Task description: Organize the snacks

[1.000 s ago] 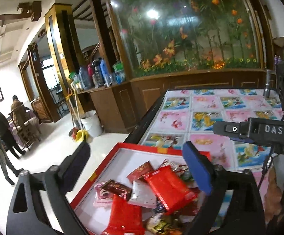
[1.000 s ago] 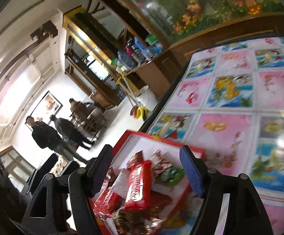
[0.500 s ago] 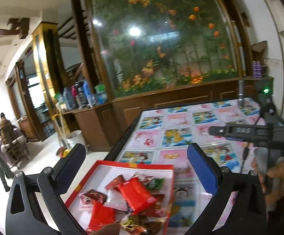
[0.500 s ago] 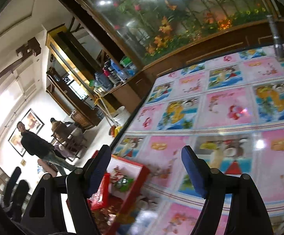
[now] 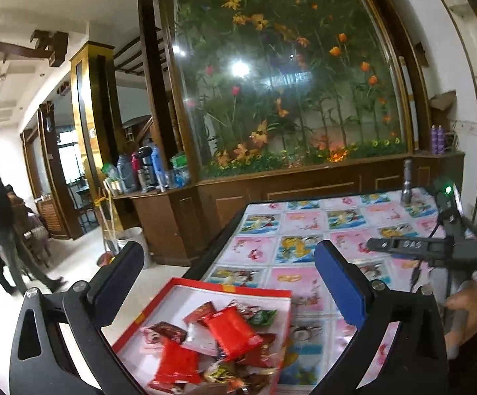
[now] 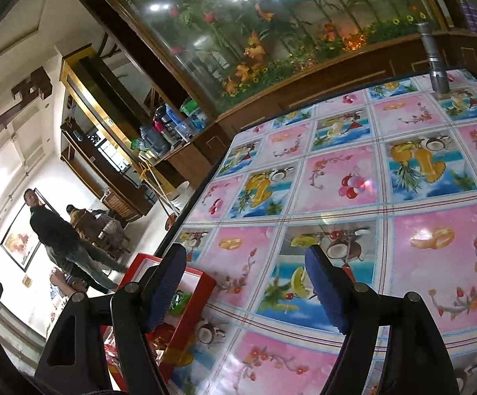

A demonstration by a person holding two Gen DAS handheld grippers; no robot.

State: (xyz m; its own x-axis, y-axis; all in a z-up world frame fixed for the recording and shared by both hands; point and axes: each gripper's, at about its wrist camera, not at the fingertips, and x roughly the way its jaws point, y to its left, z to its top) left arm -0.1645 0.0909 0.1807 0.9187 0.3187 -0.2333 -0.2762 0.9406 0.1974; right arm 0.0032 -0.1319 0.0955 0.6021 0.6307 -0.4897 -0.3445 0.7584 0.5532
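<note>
At the table's near left corner sits a red box (image 5: pixel 225 289) holding the snacks (image 5: pixel 228 332), a loose heap of red, silver and green packets. Left gripper (image 5: pixel 228 283) hangs above the box, jaws spread wide, holding nothing. Right gripper (image 6: pixel 245 283) is over the patterned tablecloth (image 6: pixel 353 177), just right of the box, jaws equally wide and empty. 1 flashlight (image 6: pixel 434 56) stands upright at the far edge.
</note>
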